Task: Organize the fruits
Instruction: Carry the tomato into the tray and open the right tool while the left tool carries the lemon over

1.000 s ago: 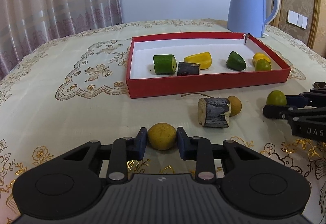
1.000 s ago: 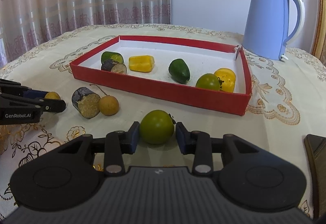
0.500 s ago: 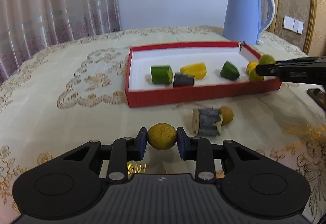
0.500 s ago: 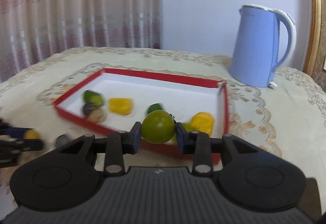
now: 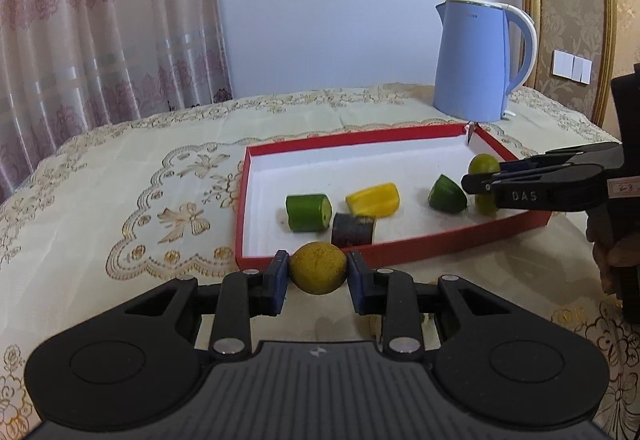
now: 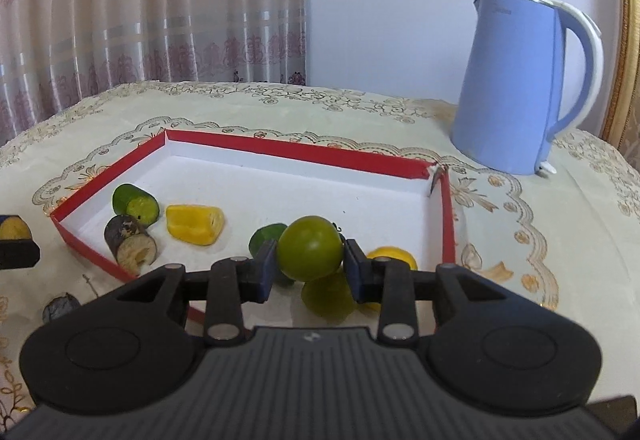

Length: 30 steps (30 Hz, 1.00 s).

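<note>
My left gripper (image 5: 318, 274) is shut on a round yellow fruit (image 5: 318, 268), held just before the near wall of the red tray (image 5: 400, 250). My right gripper (image 6: 309, 260) is shut on a green tomato (image 6: 310, 254) and holds it above the tray's (image 6: 304, 153) right end; it also shows in the left wrist view (image 5: 480, 183). In the tray lie a green cucumber piece (image 5: 308, 211), a dark cut piece (image 5: 353, 230), a yellow piece (image 5: 373, 199), a green wedge (image 5: 447, 195) and another green tomato (image 6: 326, 296).
A blue kettle (image 5: 476, 59) stands behind the tray's far right corner. A dark cut piece (image 6: 60, 306) lies on the tablecloth left of the tray in the right wrist view. Curtains hang behind the table. The table edge is at the right.
Both grippers lifted their fruits off the tablecloth and moved toward the tray. The right one now hangs over the tray's right end; the left has come up to the near wall.
</note>
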{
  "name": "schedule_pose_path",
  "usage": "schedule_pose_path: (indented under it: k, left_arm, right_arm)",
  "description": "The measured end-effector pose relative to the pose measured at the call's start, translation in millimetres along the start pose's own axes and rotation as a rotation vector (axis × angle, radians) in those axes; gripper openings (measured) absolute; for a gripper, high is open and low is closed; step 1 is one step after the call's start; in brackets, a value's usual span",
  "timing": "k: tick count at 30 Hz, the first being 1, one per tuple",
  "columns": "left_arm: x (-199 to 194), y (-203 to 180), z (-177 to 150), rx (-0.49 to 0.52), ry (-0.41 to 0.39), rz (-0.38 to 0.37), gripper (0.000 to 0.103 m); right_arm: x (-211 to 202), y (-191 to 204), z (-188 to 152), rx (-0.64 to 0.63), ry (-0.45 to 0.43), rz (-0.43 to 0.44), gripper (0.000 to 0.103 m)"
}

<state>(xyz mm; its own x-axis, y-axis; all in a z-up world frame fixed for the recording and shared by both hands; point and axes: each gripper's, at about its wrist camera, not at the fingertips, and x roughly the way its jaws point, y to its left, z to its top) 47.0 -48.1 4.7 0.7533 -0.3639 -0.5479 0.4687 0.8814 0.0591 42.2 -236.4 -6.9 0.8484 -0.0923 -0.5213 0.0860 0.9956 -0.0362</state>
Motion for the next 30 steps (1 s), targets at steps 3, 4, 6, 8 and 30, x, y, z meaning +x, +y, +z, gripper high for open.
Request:
schedule_pose_path:
  k: [3,4,6,8,30]
  left_arm:
    - [2.1,5.2,6.3,-0.017,-0.005,0.008,0.03]
    - [2.3,7.0,8.3,-0.023,-0.006,0.01,0.03]
    - [1.6,8.6,9.1,-0.029,-0.005,0.012,0.03]
    - [1.8,7.8,7.9,-0.022,-0.001,0.013,0.03]
    - [65.4,-14.5,68.0,0.03,-0.011,0.049,0.03]
  right_arm:
    - [5.2,1.2,2.0,-0.012,0.01,0.0,0.033]
    - [6.1,2.0,2.7,-0.017,0.01,-0.002,0.033]
    - [6.8,1.0,3.0,-0.017,0.006,-0.001,0.033]
    - [6.8,0.1,2.9,-0.011,0.001,-0.001,0.034]
    - [-57.9,-10.7,-48.7,0.298,-0.339,0.112,0.097]
